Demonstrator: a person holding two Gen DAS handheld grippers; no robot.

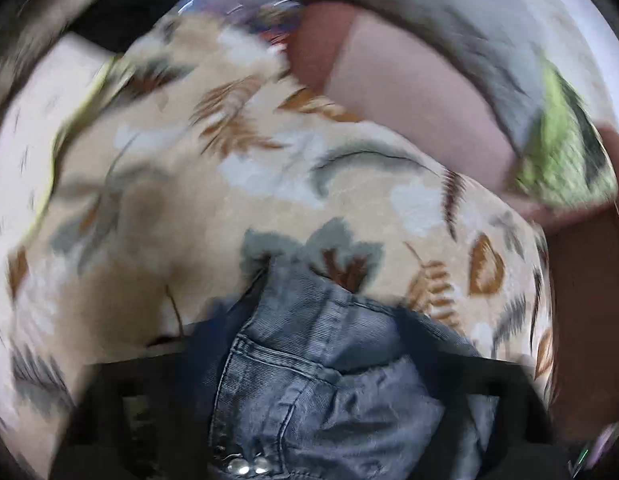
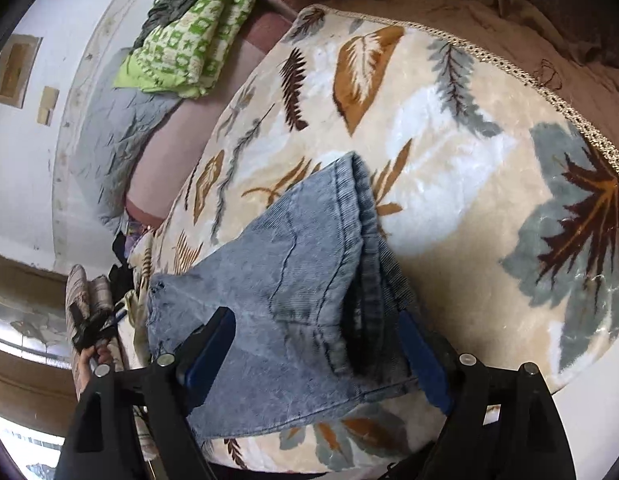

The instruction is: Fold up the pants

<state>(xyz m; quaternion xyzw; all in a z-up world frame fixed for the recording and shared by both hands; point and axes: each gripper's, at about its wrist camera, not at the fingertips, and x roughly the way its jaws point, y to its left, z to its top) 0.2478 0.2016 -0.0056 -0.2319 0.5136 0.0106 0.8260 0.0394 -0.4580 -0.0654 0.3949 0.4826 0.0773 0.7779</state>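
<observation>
One pair of faded blue jeans (image 2: 293, 292), folded double.

Faded blue denim pants (image 2: 293, 280), cream leaf-print blanket (image 2: 449, 184), green-white patterned quilt (image 2: 193, 32)

A cream blanket (image 2: 449, 168) printed with brown and grey leaves fills the middle of the right wrist view, a braided trim (image 2: 557, 92) along its upper right edge. At upper left a folded green quilt (image 2: 193, 28) lies on a pink mattress (image 2: 169, 152), with a grey cover (image 2: 105, 148) just below it against the white wall (image 2: 25, 160). In the blurred left wrist view the blanket (image 1: 237, 184) fills the centre, the quilt (image 1: 565, 152) at right.
</observation>
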